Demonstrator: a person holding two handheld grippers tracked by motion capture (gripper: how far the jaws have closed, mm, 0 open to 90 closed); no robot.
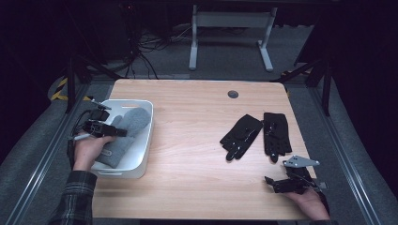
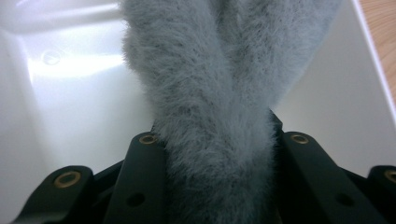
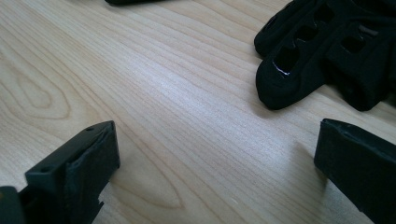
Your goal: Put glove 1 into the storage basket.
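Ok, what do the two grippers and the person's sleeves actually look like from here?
Both are black handheld tools with two flat black jaws. The left gripper has brass-ringed screw holes on its jaw arms and a cable looping off its back. The right gripper carries a grey three-cornered plate on top. The left sleeve is dark plaid.

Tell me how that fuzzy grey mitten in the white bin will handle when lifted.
The grey mitten looks soft, so it likely droops and bunches between the left gripper fingers. Its fuzzy pile probably resists slipping. It seems light for its size.
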